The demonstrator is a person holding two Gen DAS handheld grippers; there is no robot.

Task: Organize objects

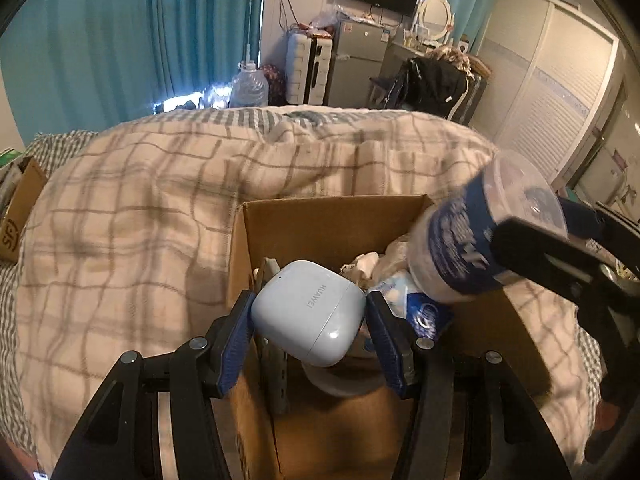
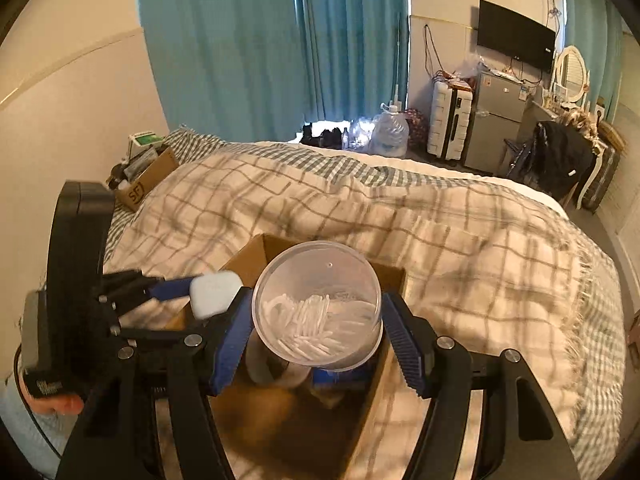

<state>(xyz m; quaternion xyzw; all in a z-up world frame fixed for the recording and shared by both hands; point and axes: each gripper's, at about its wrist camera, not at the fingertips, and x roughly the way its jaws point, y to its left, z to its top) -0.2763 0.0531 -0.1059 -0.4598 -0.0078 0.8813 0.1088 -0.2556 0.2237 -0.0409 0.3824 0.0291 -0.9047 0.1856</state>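
My left gripper (image 1: 308, 316) is shut on a pale blue Huawei earbud case (image 1: 308, 312) and holds it above an open cardboard box (image 1: 332, 216) on the bed. My right gripper (image 2: 316, 324) is shut on a clear round tub of cotton swabs (image 2: 316, 304) with a blue label, held over the same box (image 2: 394, 276). In the left wrist view the tub (image 1: 472, 248) hangs tilted over the box's right side. In the right wrist view the left gripper with the earbud case (image 2: 214, 292) is at the left. Blue packets and white items (image 1: 396, 292) lie in the box.
The box rests on a bed with a plaid blanket (image 1: 160, 200). A second cardboard box (image 2: 148, 180) with items sits at the bed's far left. Beyond the bed are teal curtains, a water jug (image 2: 390, 130), a white suitcase (image 2: 450, 124) and a small fridge.
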